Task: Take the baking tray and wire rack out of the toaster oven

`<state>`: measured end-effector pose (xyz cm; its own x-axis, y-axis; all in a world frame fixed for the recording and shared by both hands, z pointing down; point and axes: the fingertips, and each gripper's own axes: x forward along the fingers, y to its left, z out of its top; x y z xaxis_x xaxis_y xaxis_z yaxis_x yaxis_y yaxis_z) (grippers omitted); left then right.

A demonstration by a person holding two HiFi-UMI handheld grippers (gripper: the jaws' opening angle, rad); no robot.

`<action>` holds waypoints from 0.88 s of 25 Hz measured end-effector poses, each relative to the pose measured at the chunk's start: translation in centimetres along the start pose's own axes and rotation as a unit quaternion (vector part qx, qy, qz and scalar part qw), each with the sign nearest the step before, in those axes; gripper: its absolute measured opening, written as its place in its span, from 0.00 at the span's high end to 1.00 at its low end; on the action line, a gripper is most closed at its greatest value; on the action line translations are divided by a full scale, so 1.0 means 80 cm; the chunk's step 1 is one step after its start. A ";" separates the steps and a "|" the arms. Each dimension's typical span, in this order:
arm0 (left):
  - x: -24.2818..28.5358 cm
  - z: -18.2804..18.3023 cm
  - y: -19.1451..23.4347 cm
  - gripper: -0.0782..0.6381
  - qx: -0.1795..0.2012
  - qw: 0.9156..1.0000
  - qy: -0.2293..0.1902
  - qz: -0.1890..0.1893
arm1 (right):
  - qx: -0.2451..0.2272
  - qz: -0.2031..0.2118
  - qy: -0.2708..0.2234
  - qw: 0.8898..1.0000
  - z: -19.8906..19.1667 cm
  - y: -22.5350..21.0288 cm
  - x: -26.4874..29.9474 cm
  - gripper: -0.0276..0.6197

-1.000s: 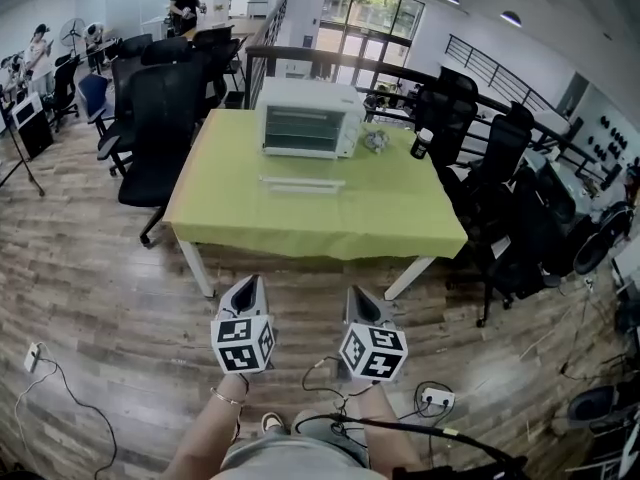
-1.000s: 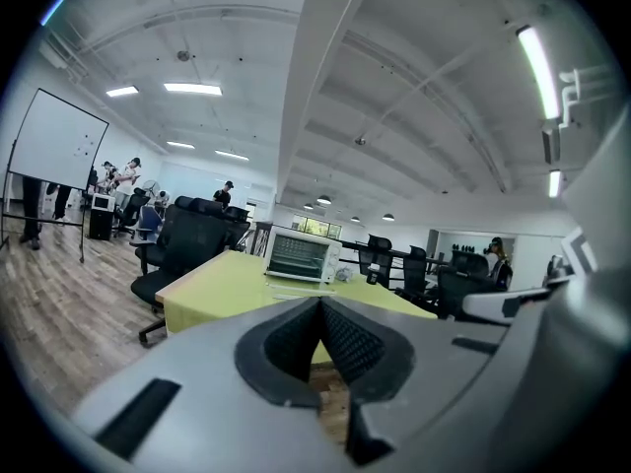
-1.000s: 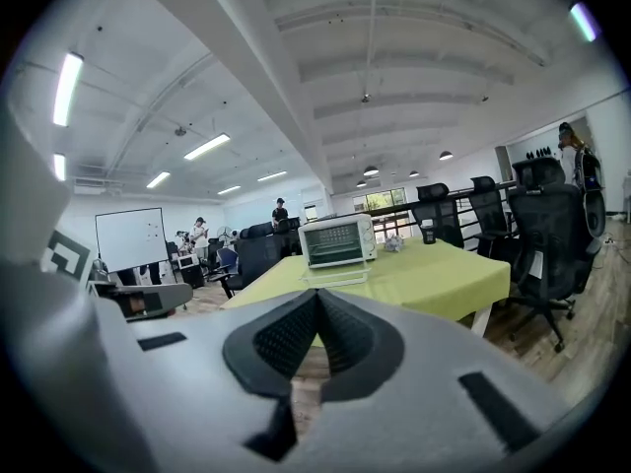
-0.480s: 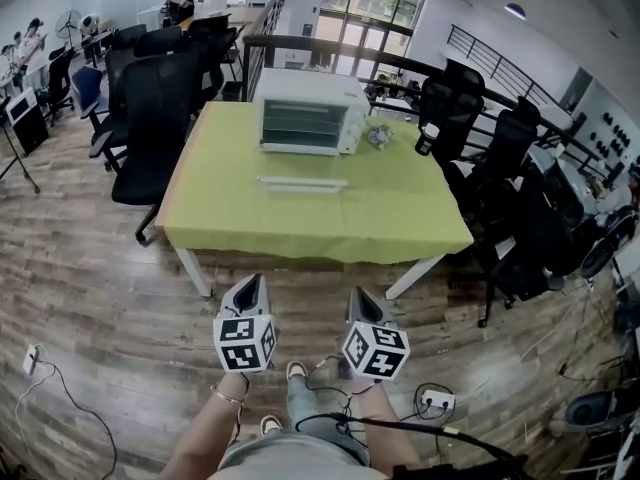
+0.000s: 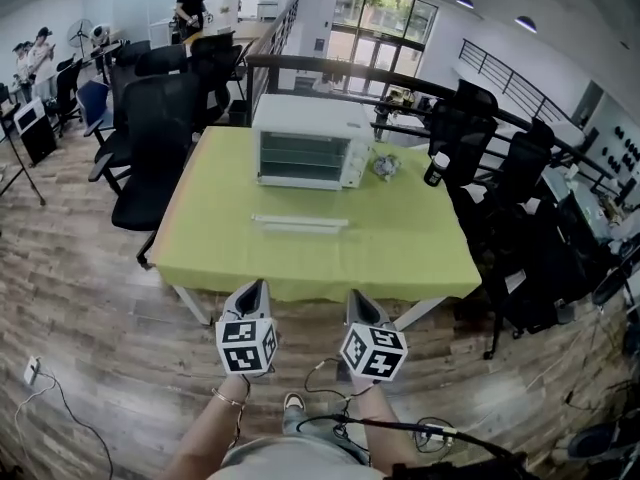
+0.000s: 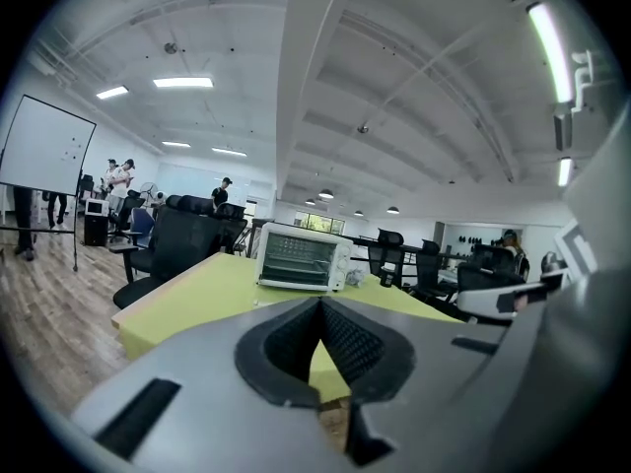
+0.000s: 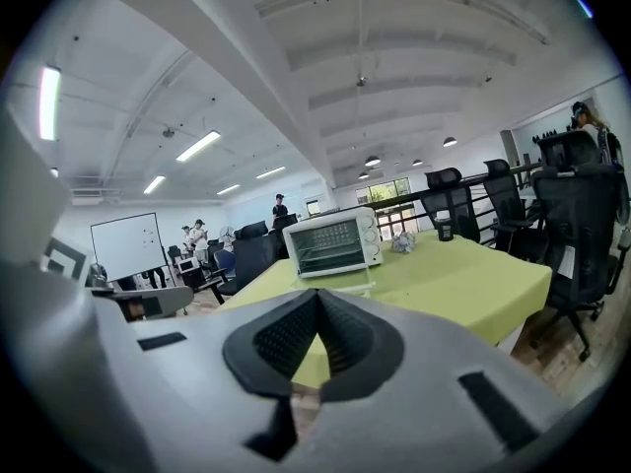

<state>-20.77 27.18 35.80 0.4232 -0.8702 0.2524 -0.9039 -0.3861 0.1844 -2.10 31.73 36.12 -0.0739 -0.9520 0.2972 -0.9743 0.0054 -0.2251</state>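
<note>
two grippers point toward a white oven (image 5: 308,154) across a lime-green table (image 5: 400,238) in an open office. the left gripper (image 5: 257,286) and the right gripper (image 5: 358,295) are held side by side, short of the table's near edge, above a wood floor (image 5: 90,298). each has its jaws pressed together with nothing between them; the ribbed dark pads (image 6: 294,343) meet at the tips.

the oven stands toward the table's far side, a little left of its middle, front facing the person. it is a boxy white unit with a wide glass door on the left. a narrow panel of knobs runs down the right. the door looks closed. horizontal bars show through the glass at more than one level; whether they belong to the rack or the tray cannot be told from here.

a pale flat strip (image 5: 300,224) lies on the table in front of the oven, apart from it and parallel to its front. a crumpled pale wad (image 5: 386,166) sits just beside the oven's right side, and a dark cup (image 5: 436,168) stands near the table's right edge. black chairs (image 5: 160,118) crowd the table's left and right sides. people stand far back in the room, some near a whiteboard (image 6: 44,146).
</note>
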 end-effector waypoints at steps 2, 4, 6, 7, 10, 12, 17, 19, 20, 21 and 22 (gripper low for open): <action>0.026 0.011 -0.001 0.89 0.001 1.000 -0.002 0.005 | -0.001 0.006 -0.002 1.000 0.014 -0.011 0.024 0.96; 0.050 0.019 0.000 0.89 0.001 1.000 -0.004 0.010 | -0.001 0.011 -0.002 1.000 0.026 -0.022 0.046 0.96; 0.072 0.025 0.002 0.89 0.001 1.000 -0.004 0.017 | 0.000 0.015 -0.002 1.000 0.036 -0.032 0.067 0.96; 0.082 0.028 0.003 0.89 0.000 1.000 -0.003 0.020 | 0.000 0.017 -0.001 1.000 0.040 -0.036 0.077 0.96; 0.109 0.035 0.005 0.89 -0.002 1.000 -0.004 0.028 | -0.002 0.025 0.001 1.000 0.050 -0.048 0.105 0.96; 0.125 0.037 0.005 0.89 -0.003 0.999 -0.004 0.031 | -0.004 0.029 0.003 1.000 0.056 -0.056 0.120 0.96; 0.158 0.043 0.009 0.89 -0.004 0.999 -0.004 0.037 | -0.002 0.033 0.005 0.999 0.067 -0.071 0.155 0.96; 0.168 0.043 0.012 0.89 -0.005 0.999 -0.001 0.040 | -0.002 0.034 0.007 0.999 0.069 -0.075 0.166 0.96; 0.172 0.043 0.014 0.89 -0.006 0.999 0.000 0.041 | -0.002 0.033 0.009 0.999 0.069 -0.076 0.171 0.96; 0.176 0.043 0.016 0.89 -0.006 0.999 0.001 0.042 | -0.001 0.033 0.011 0.999 0.069 -0.077 0.177 0.96; 0.180 0.043 0.019 0.89 -0.006 0.999 0.002 0.044 | -0.001 0.034 0.012 0.999 0.068 -0.076 0.182 0.96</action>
<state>-16.29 13.01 36.43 0.3429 -0.8994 0.2712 -0.9365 -0.3048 0.1735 3.93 16.17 36.77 -0.1455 -0.9414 0.3042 -0.9671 0.0705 -0.2445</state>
